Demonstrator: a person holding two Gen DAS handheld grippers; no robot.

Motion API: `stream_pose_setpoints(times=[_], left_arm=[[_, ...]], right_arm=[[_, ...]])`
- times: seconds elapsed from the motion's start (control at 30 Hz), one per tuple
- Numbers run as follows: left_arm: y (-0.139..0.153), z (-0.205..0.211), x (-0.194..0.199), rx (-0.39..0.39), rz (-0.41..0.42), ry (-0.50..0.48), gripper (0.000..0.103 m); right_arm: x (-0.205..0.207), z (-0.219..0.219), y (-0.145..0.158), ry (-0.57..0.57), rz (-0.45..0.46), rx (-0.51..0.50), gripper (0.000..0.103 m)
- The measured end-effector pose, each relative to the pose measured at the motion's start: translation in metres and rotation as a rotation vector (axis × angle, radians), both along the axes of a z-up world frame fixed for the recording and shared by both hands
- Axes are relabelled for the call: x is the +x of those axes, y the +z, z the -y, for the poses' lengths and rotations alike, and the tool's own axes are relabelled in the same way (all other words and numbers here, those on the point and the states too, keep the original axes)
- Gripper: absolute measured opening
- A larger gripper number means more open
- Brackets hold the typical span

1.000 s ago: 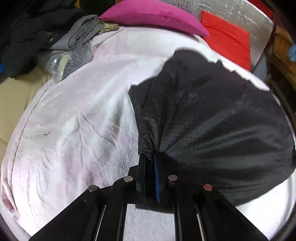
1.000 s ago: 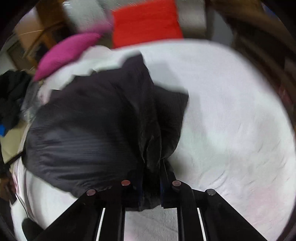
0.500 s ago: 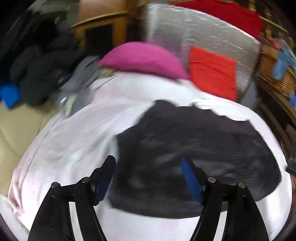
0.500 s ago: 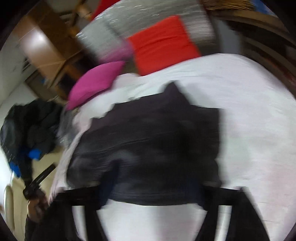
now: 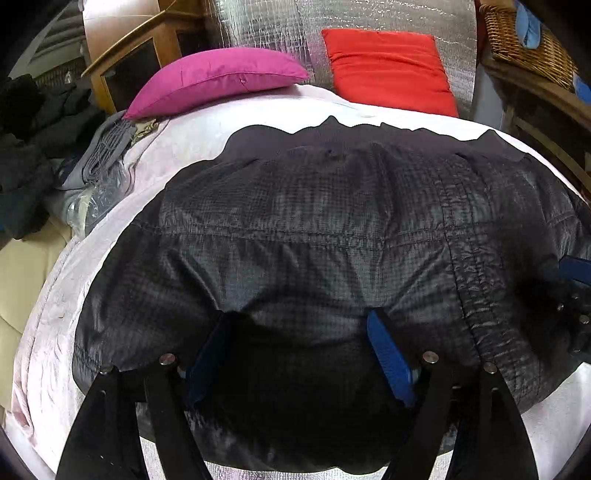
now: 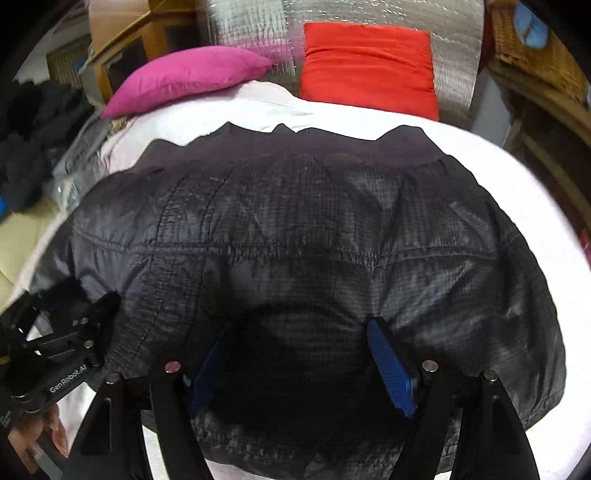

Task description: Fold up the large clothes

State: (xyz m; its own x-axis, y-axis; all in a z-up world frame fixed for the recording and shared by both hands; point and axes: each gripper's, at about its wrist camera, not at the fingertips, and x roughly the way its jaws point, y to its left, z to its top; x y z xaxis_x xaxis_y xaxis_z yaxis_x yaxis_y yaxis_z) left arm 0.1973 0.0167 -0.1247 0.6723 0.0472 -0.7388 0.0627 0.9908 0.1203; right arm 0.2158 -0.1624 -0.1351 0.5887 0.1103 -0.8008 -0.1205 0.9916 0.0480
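Both the left claw (image 5: 299,354) and right claw (image 6: 295,354) just spread open, empty, over the black jacket (image 5: 314,229) lying flat on the bed (image 5: 229,122).

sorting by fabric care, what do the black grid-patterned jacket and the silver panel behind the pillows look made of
Black grid-patterned jacket: likely thin ripstop nylon or polyester, given the fine woven grid, stitched seams and slight sheen. Silver panel: looks like reflective foil, crinkled and shiny with a grid texture.

Jacket (image 5: 332,229) flat on bed (image 5: 207,136), centre. Two pillows (image 5: 218,81) (image 5: 388,66) behind it at bed head. Clothes pile (image 5: 33,155) left of bed. Wicker basket (image 5: 528,40) far right.
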Motion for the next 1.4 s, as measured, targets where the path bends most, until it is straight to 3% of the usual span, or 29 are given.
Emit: stream_pose_setpoints(times=[0.1,0.2,0.3,0.43,0.5,0.57,0.63,0.7,0.87,1.0,1.13,1.2,1.4], left_arm=[[0.015,-0.007,0.004,-0.042,-0.023,-0.002,0.079],[0.036,-0.020,-0.003,-0.028,0.066,0.005,0.079],[0.043,-0.044,0.009,-0.056,0.072,0.060,0.079],[0.041,-0.057,0.028,-0.118,0.043,0.100,0.079],[0.038,-0.042,0.028,-0.105,0.046,0.079,0.079],[0.030,-0.026,0.032,-0.061,0.027,0.048,0.079],[0.013,-0.021,0.041,-0.021,-0.030,0.065,0.080],[0.006,-0.025,0.045,-0.046,-0.050,0.075,0.080],[0.027,-0.051,0.022,-0.101,0.005,0.070,0.080],[0.031,-0.088,0.003,-0.172,0.050,0.143,0.081],[0.002,-0.103,0.017,-0.143,-0.051,0.177,0.081],[0.008,-0.097,0.013,-0.101,-0.033,0.174,0.081],[0.032,-0.094,-0.011,-0.112,0.032,0.159,0.081]], right_arm=[[0.001,0.011,0.018,-0.017,-0.011,0.077,0.077],[0.004,0.028,0.045,-0.039,0.055,0.130,0.078],[0.022,0.040,0.057,-0.060,0.059,0.131,0.078],[0.052,0.043,0.048,-0.092,-0.011,0.090,0.078],[0.067,0.034,0.028,-0.115,-0.066,0.004,0.078],[0.074,0.035,0.010,-0.122,-0.105,-0.004,0.080],[0.079,0.034,0.007,-0.121,-0.102,-0.023,0.083],[0.080,0.036,0.010,-0.121,-0.108,-0.009,0.083],[0.036,0.073,0.039,-0.155,-0.028,0.165,0.084],[-0.011,0.102,0.045,-0.177,0.009,0.294,0.084],[-0.007,0.121,0.017,-0.193,-0.084,0.314,0.084],[-0.012,0.113,0.023,-0.187,-0.065,0.288,0.084],[-0.050,0.106,0.056,-0.161,0.043,0.309,0.084]])
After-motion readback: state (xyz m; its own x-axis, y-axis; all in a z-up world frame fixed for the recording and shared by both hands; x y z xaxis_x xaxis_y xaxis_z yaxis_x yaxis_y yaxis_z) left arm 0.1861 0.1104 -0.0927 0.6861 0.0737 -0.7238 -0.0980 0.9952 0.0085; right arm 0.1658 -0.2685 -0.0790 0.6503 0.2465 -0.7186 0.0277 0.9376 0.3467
